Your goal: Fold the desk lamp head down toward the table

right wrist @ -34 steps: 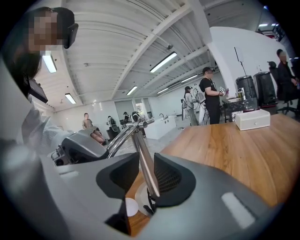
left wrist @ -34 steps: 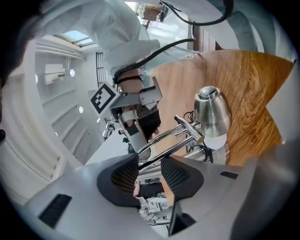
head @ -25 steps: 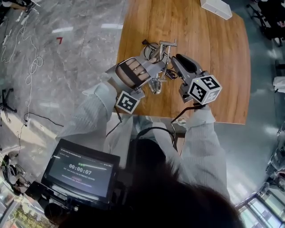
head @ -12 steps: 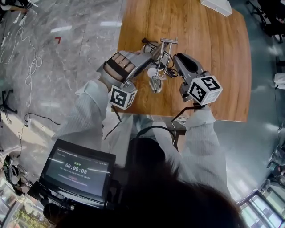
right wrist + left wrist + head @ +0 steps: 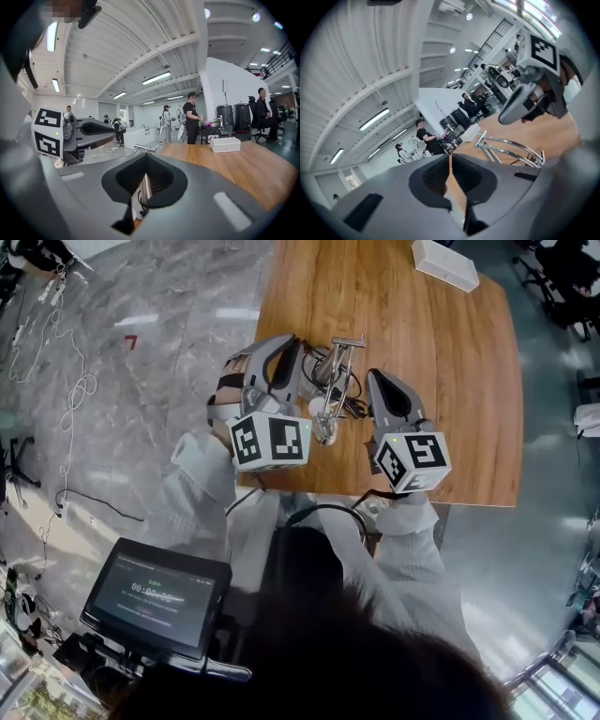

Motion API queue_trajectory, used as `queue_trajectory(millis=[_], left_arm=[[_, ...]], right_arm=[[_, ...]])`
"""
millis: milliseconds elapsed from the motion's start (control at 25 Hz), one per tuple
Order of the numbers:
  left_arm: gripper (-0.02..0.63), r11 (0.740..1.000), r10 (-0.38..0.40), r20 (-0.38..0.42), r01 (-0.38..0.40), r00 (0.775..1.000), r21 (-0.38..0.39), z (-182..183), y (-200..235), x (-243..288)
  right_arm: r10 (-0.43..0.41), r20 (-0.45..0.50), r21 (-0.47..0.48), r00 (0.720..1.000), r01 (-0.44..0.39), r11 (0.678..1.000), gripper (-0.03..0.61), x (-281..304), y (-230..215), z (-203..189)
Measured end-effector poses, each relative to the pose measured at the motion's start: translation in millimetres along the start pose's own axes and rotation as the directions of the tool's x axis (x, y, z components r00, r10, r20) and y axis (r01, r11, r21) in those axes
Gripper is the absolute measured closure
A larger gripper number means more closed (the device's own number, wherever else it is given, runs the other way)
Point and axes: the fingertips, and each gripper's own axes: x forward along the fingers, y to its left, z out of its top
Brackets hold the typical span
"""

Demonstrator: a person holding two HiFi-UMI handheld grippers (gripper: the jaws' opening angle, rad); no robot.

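The desk lamp (image 5: 335, 371), with thin chrome arms and a black cable at its foot, stands mid-table on the wooden table (image 5: 450, 381). My left gripper (image 5: 291, 346) hovers just left of the lamp, apart from it. Its jaws are closing and stand almost together with nothing between them. My right gripper (image 5: 373, 377) is just right of the lamp, shut on nothing. The chrome arms (image 5: 511, 147) show past the left gripper (image 5: 450, 157) in the left gripper view. In the right gripper view the lamp's top bar (image 5: 145, 148) lies beyond the right gripper (image 5: 146, 177).
A white box (image 5: 445, 263) lies at the table's far end. The table's left edge runs close behind the left gripper, with grey floor and loose cables beyond. A tablet screen (image 5: 155, 601) hangs near my body. Several people stand in the room behind the table (image 5: 192, 124).
The left gripper left the lamp's arms, rolled over, rose and moved left, and its jaws came together. The right gripper lifted a little and shut. The lamp stands free.
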Motion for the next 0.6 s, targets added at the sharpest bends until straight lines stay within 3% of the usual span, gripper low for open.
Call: queue_trajectory(millis=[40,160,320,480,600], left_arm=[[0.608,0.999,0.016,-0.003,-0.016,1.0,-0.033,6,4,-2],[0.612,0.982,0.018,-0.024,-0.022,1.0,-0.185,18,5,-3],[0.614,0.896,-0.038,-0.001,0.034,0.999,-0.444,37,0,-7],[0.614,0.85,-0.05,0.038,0.063,0.998,-0.523,64,-14,-11],[0.614,0.833,-0.032,0.047,0.053,0.998,-0.551,69,-13,-14]], right_arm=[[-0.007,0.015,0.007,1.0,0.007,1.0,0.577,-2,4,5],[-0.027,0.057,0.009,0.998,0.027,1.0,0.577,-10,10,21],[-0.08,0.106,-0.026,0.991,0.083,0.996,0.578,-24,8,40],[-0.078,0.14,-0.024,0.987,0.082,0.996,0.578,-42,5,52],[-0.071,0.151,-0.015,0.986,0.074,0.997,0.578,-45,7,57]])
